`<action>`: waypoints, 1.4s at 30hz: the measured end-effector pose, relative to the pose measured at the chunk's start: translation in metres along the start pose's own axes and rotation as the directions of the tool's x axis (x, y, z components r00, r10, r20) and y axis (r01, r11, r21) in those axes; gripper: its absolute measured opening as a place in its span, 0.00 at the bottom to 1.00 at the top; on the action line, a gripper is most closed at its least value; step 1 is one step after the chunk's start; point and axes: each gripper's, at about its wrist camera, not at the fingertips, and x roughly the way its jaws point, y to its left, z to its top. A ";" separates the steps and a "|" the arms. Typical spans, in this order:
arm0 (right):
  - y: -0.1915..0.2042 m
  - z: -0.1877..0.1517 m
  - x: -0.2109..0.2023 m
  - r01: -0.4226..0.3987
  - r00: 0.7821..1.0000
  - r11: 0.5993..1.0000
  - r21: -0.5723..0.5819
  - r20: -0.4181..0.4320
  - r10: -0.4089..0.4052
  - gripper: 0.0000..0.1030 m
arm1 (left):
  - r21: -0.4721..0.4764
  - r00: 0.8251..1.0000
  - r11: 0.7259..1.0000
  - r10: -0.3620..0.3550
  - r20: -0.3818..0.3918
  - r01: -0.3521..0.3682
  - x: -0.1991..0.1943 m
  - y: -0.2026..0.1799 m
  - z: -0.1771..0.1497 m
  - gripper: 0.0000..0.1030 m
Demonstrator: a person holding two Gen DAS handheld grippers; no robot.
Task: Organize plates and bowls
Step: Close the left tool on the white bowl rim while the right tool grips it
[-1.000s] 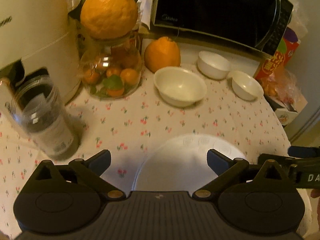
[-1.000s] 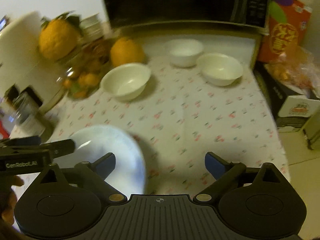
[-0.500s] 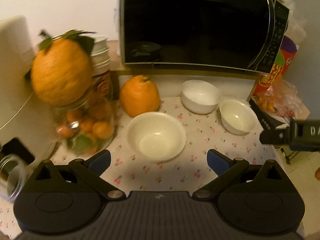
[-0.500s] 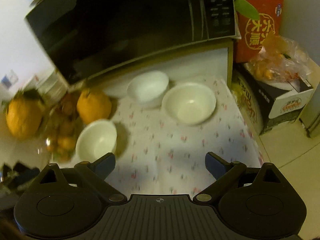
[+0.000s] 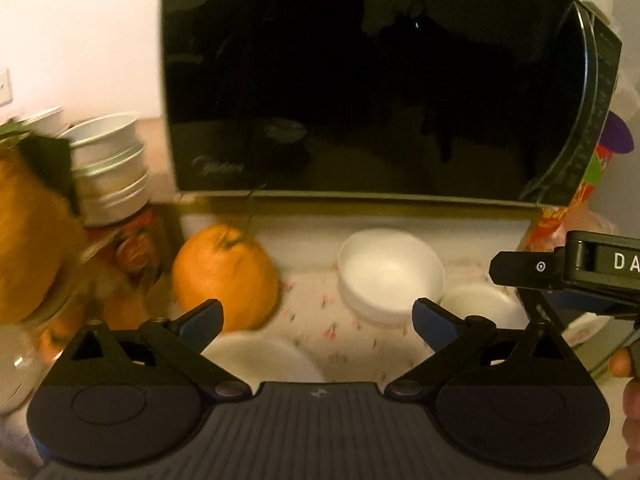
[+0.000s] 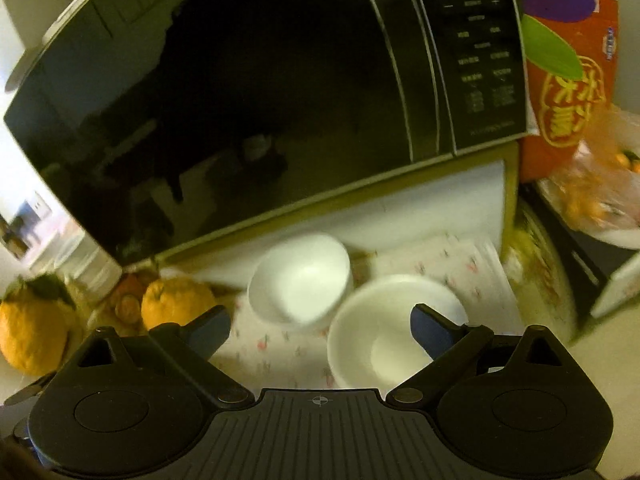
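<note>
Nearest thing in each wrist view is the tool itself. The left tool (image 5: 316, 316) has its jaws spread wide with nothing between them, though they've just been closing a touch. The right tool (image 6: 320, 326) is spread wide too, also empty.

Just past the left tool's fingertips, the rim of the biggest white bowl (image 5: 260, 354) pokes out low in the frame, sitting on the flowered tabletop (image 5: 320, 312). My guess is the left one is lining up over it for a rim grab, which would explain the wide jaws.

Same story on the right: a wide, shallow white bowl (image 6: 384, 340) sits right under its fingers, with the right fingertip overlapping the rim in the picture. Can't tell if it's actually touching.

A bit further back is the third white bowl (image 6: 300, 280), smaller and deeper, near the back of the tabletop just below the microwave (image 6: 260, 100). It looks just beside the shallow one, maybe touching, too blurry to say. All three are plain glossy white, upright, empty and unstacked, so the sorting seems barely started. No plate in view right now.

Off to the left there's a big orange citrus fruit (image 5: 226, 280) beside the bowls, and behind it a stack of metal tins (image 5: 110, 168). The right tool also shows up at the right edge of the left view, with a bit of the person's hand (image 5: 630, 384) below it.
</note>
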 end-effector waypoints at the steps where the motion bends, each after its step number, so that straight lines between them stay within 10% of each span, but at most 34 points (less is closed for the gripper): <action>1: -0.005 0.001 0.004 -0.023 1.000 1.000 0.011 0.016 0.023 0.95 | 0.002 1.000 1.000 -0.003 0.007 0.003 0.006 -0.001 0.000 0.92; 7: -0.032 0.008 0.035 -0.115 0.992 0.991 0.075 0.052 0.111 0.85 | -0.022 0.999 0.999 -0.033 -0.003 0.032 0.043 -0.009 -0.001 0.71; 15: -0.049 0.007 0.073 -0.147 0.989 0.976 0.163 0.052 0.140 0.36 | -0.058 0.999 0.998 -0.038 0.021 0.039 0.067 -0.016 -0.002 0.44; 30: -0.038 0.002 0.092 -0.062 0.997 0.987 0.147 0.060 0.053 0.10 | -0.101 0.999 0.994 -0.045 0.000 0.044 0.089 -0.017 -0.011 0.11; 42: -0.027 -0.005 0.092 -0.045 0.997 0.991 0.129 0.063 0.038 0.06 | -0.086 0.999 0.995 -0.041 0.019 0.042 0.079 -0.017 -0.005 0.09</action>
